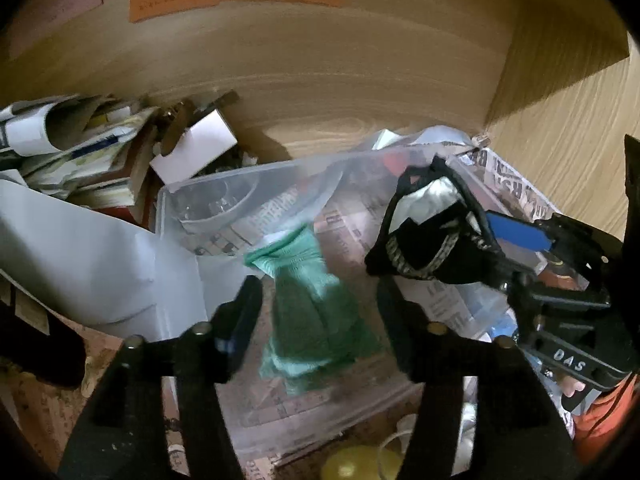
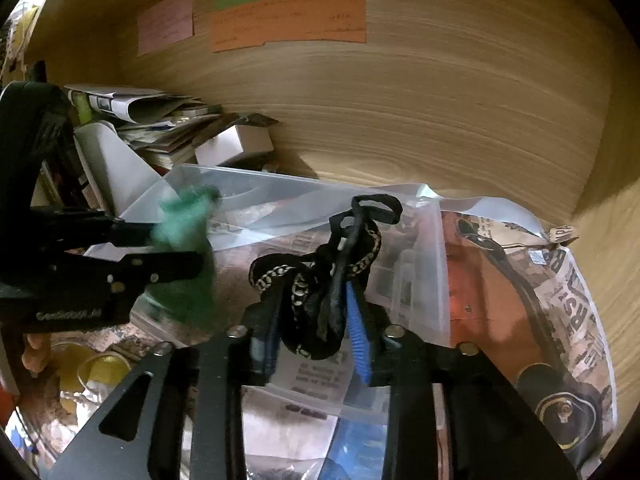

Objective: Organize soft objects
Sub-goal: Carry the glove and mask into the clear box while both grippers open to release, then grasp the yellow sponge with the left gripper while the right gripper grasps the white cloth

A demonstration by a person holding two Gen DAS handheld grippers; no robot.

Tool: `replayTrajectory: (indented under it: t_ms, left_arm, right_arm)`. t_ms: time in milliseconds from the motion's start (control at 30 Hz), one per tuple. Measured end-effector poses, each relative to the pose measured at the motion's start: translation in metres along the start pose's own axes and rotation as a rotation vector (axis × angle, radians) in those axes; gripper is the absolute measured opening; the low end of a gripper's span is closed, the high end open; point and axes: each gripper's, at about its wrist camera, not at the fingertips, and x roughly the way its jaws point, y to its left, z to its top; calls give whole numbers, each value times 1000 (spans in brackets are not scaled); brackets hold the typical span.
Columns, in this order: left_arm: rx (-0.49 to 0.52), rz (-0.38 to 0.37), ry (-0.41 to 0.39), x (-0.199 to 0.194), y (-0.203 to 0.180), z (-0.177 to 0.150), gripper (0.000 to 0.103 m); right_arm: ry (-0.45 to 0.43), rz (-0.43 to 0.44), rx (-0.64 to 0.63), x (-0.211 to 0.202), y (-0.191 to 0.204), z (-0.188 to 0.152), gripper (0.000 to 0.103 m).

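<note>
Now the right gripper (image 2: 316, 320) pinches a black patterned garment (image 2: 320, 276) between its jaws, while a green cloth (image 1: 312, 300) hangs blurred between the left gripper's (image 1: 320, 320) spread jaws, over a clear plastic bin (image 1: 176, 200).

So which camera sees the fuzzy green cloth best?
The left wrist view: the fuzzy green cloth hangs nearly whole between the open left gripper fingers. The right wrist view shows it blurred at the left, partly behind that gripper.

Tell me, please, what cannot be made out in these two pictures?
- Green cloth: motion-blurred in both views, so what it is stays unclear.
- Writing on the orange note: too small and blurred.
- Black garment: bunched in the right gripper, shape hidden.
- Left gripper: whether it touches the cloth.
</note>
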Motion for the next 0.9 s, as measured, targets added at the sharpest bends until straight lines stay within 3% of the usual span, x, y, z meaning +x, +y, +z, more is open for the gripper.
replayTrajectory:
  t_ms: [67, 133, 200, 267, 467, 733, 900]
  left_arm:
    - [-3, -3, -10, -6, 1, 0, 62]
    - [-4, -1, -26, -16, 2, -2, 64]
    - [2, 13, -55, -29, 0, -3, 72]
    - [8, 24, -93, -44, -2, -6, 79]
    - [0, 49, -187, -85, -4, -16, 98]
    - [-10, 67, -264, -128, -7, -39, 102]
    - [-23, 72, -257, -135, -4, -61, 103]
  right_arm:
    - [-10, -17, -1, -5, 0, 0, 54]
    - [-32, -39, -9, -11, 2, 0, 62]
    - [-54, -62, -21, -19, 4, 2, 71]
    - [-80, -80, -28, -29, 6, 3, 87]
    - [-177, -92, -33, -66, 11, 7, 101]
    - [-273, -41, -40, -109, 26, 0, 103]
    - [-292, -27, -45, -122, 37, -12, 103]
